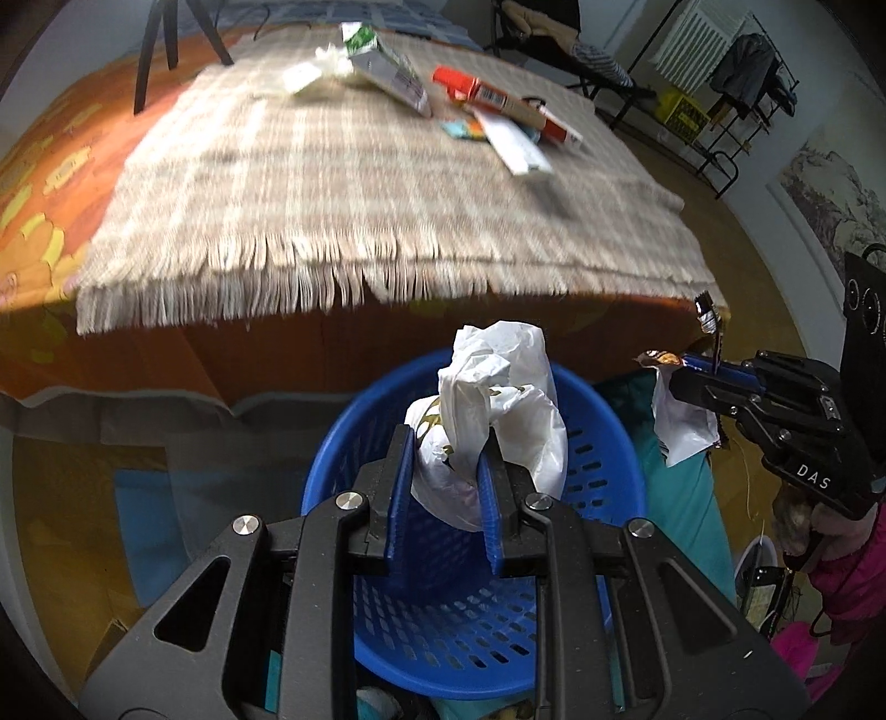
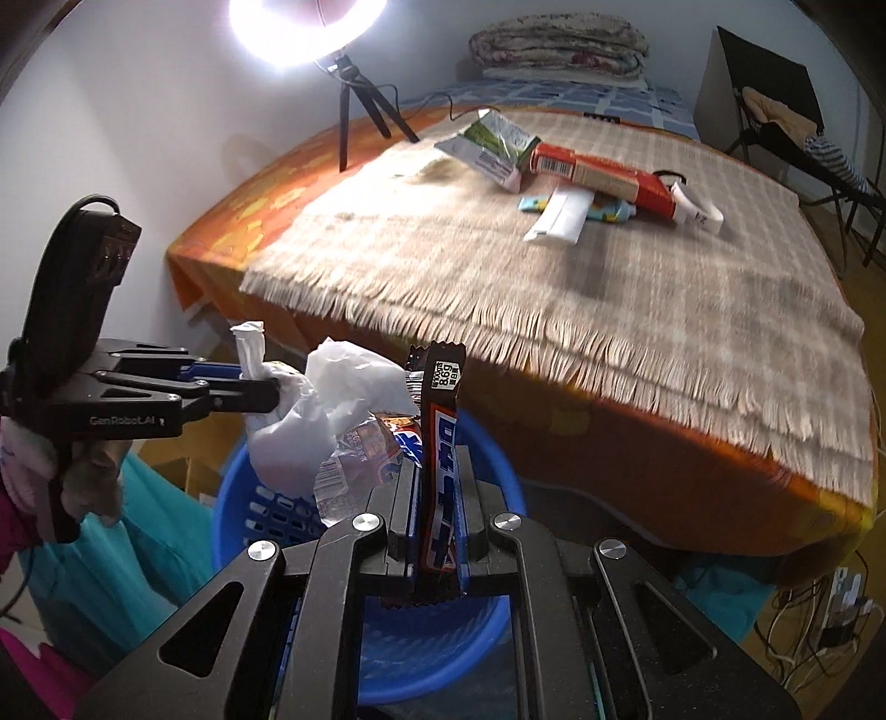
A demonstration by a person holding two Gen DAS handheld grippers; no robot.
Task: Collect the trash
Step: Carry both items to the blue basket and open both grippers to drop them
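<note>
Right now the left tool is shut on a crumpled white plastic bag, holding it just above the blue basket. The right tool is squeezed tight on a dark candy wrapper that stands up straight between its fingers. A clear wrapper hangs beside it, and I cannot tell if the right tool holds that one too. Both tools are over the mouth of the basket, close together, side by side.

The basket sits on the floor, right below the near edge of the bed. It has little slots in its wall. Teal cloth lies next to it on the floor.

Just past the basket is the near edge of the bed, where the fringe of a checked blanket hangs down over the orange sheet. The near half of the blanket is bare, so there is lots of room there.

More trash lies toward the far edge of the blanket. A green and white packet is there with a red box touching it. A white packet lies over a small blue wrapper just in front of the red box. A crumpled tissue sits next to the green packet.

At the far left corner, a ring light on a small tripod stands on the bed.
</note>
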